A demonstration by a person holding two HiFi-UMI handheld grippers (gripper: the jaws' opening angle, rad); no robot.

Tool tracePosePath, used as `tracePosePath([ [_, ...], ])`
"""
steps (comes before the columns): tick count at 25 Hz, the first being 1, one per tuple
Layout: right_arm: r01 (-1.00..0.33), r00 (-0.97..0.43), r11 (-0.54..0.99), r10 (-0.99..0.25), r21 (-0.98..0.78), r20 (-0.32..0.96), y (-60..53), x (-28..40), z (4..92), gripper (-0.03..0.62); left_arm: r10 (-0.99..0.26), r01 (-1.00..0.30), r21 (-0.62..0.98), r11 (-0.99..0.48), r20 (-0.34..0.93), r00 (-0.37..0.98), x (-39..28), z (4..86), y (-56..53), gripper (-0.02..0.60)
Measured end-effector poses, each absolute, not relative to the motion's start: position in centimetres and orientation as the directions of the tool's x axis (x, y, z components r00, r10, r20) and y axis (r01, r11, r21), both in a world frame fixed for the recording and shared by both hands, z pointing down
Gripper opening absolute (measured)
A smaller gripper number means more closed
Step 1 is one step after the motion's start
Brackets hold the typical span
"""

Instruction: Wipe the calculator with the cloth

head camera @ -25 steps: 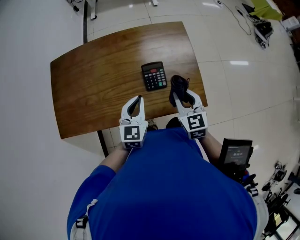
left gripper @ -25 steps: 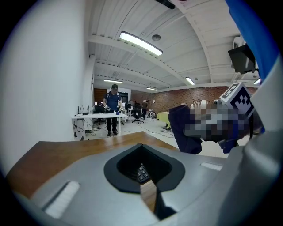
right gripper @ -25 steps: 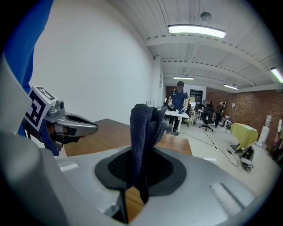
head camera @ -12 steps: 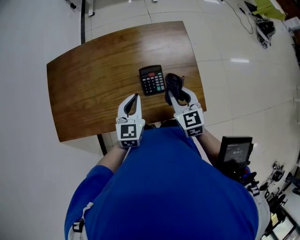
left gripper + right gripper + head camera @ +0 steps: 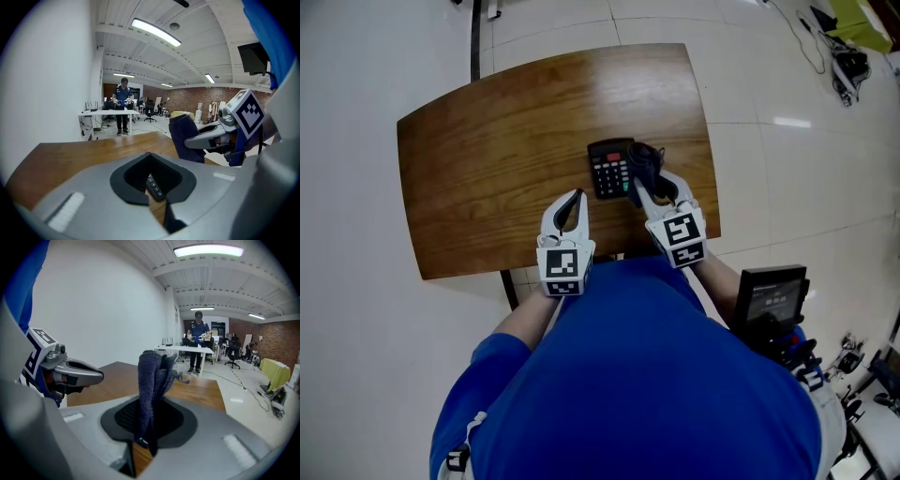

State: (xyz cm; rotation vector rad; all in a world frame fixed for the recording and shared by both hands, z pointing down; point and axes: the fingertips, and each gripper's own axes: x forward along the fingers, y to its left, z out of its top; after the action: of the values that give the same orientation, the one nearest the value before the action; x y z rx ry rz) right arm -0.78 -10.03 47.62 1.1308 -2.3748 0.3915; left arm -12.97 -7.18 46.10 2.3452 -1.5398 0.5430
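Jaws of the left gripper [image 5: 575, 197], nearest, are pressed together on nothing. Right gripper [image 5: 641, 190] clamps the dark knitted cloth [image 5: 646, 167]. It looks soft and light, so one bunched fold holds it. Just beyond, the calculator [image 5: 609, 170] lies flat on the table [image 5: 487, 141]. It is probably light and may slide.

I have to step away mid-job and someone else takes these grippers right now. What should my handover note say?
Left gripper: shut, empty, over the near edge of the table.
Right gripper: shut on the dark cloth, held at the right edge of the calculator; contact can't be told.
Done: cloth in grip, brought to the calculator.
Left: wipe across the calculator's face.
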Motion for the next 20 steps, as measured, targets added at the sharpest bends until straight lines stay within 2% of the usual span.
tracePosePath([
  [20,-0.716,-0.588,0.685,-0.491,-0.132,0.643,-15.1,-5.6,56.9,0.079,-0.749,-0.943,0.092,-0.321,0.585,0.312,-14.7,54.3,-10.1,0.005],
])
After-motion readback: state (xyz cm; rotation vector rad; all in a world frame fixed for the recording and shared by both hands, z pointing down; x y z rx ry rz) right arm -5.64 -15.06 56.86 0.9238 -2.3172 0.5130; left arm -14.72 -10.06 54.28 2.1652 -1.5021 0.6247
